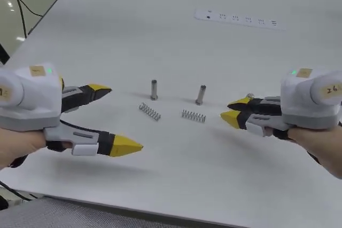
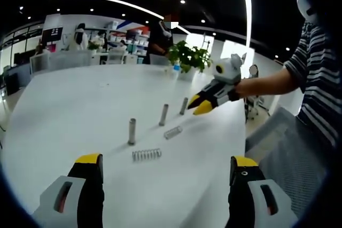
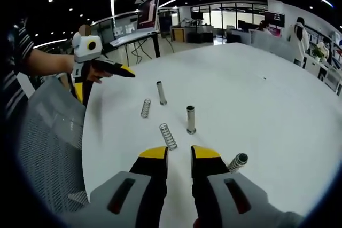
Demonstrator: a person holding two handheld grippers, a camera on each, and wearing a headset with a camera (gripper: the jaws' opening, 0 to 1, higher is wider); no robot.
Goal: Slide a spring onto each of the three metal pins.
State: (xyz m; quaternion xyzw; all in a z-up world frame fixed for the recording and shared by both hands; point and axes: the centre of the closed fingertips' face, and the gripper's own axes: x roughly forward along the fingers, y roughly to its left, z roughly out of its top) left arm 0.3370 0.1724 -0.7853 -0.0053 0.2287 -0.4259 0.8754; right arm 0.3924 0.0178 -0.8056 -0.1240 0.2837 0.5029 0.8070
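The left grey metal pin point(image 1: 154, 89) and middle pin point(image 1: 201, 94) stand bare on the white table point(image 1: 133, 30), the left coiled steel spring point(image 1: 150, 111) and right spring point(image 1: 193, 115) lying just on their near side; the right-hand pin point(image 3: 238, 160) seems already sleeved. The left gripper point(image 1: 112, 117) hovers wide open and empty, probably readied for a spring, while the right gripper point(image 1: 235, 110), jaws narrowly apart on nothing, waits at the right.

The left tongs point(image 1: 122, 117) and right tongs point(image 1: 228, 111) are white-bodied, black-jawed, yellow-tipped; the sleeve point(image 2: 315, 73) is striped.
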